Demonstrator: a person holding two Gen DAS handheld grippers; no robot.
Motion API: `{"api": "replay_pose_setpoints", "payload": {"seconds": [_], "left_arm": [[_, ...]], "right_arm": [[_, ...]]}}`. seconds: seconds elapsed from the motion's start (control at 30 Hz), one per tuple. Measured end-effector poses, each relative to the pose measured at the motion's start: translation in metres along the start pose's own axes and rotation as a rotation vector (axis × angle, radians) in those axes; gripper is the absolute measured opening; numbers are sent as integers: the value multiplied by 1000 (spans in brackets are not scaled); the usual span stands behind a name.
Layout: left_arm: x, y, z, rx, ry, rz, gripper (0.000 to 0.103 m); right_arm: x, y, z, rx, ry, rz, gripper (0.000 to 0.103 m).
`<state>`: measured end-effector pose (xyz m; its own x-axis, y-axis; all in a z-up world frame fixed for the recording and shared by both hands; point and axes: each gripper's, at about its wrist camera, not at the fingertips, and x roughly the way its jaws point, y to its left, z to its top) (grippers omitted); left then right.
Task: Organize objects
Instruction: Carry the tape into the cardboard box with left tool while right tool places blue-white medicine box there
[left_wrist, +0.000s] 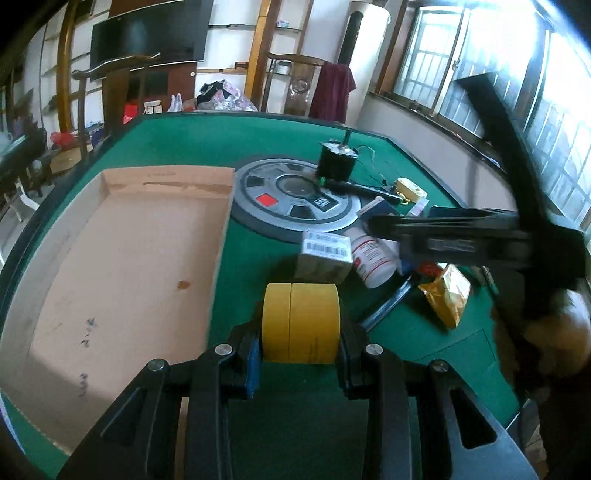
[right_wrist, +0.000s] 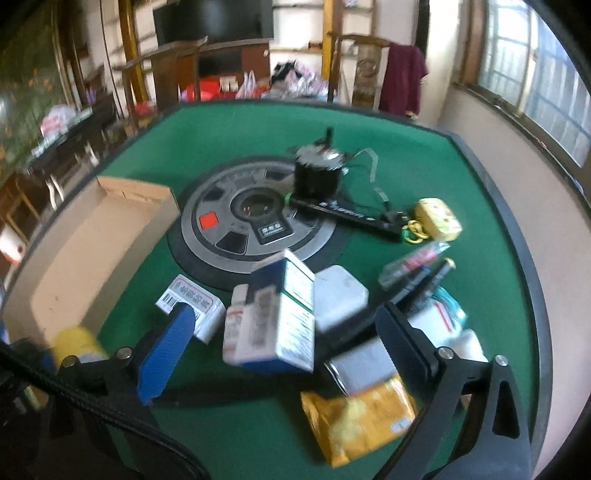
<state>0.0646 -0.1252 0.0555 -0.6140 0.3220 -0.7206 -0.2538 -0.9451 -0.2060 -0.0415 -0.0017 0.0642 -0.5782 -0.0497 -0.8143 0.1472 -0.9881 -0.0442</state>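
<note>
My left gripper (left_wrist: 301, 354) is shut on a yellow tape roll (left_wrist: 301, 323), held just right of the open cardboard box (left_wrist: 122, 266) on the green table. The roll also shows blurred in the right wrist view (right_wrist: 75, 341). My right gripper (right_wrist: 284, 325) is open, its blue pads (right_wrist: 168, 350) wide apart above a pile of objects. A blue-and-white carton (right_wrist: 277, 317) lies between the fingers, not gripped. Around it lie a white barcode box (right_wrist: 190, 302), a white bottle (left_wrist: 373, 258), a yellow snack bag (right_wrist: 358, 417) and a white case (right_wrist: 341, 295).
A round grey disc (left_wrist: 295, 199) is set in the table's middle, with a black motor (left_wrist: 336, 158) and a black bar (right_wrist: 347, 216) on it. A yellow plug block (right_wrist: 437, 219) and pens (right_wrist: 417, 266) lie at the right. Chairs stand beyond the far edge.
</note>
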Motion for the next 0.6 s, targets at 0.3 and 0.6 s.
{"api": "replay_pose_setpoints", "payload": {"seconds": [0.3, 0.6], "left_arm": [[-11, 31, -5, -62, -15, -8, 28], [-39, 68, 22, -111, -63, -21, 28]], "right_arm": [[7, -6, 5, 38, 96, 20, 43], [-56, 5, 27, 132, 17, 321, 43]]}}
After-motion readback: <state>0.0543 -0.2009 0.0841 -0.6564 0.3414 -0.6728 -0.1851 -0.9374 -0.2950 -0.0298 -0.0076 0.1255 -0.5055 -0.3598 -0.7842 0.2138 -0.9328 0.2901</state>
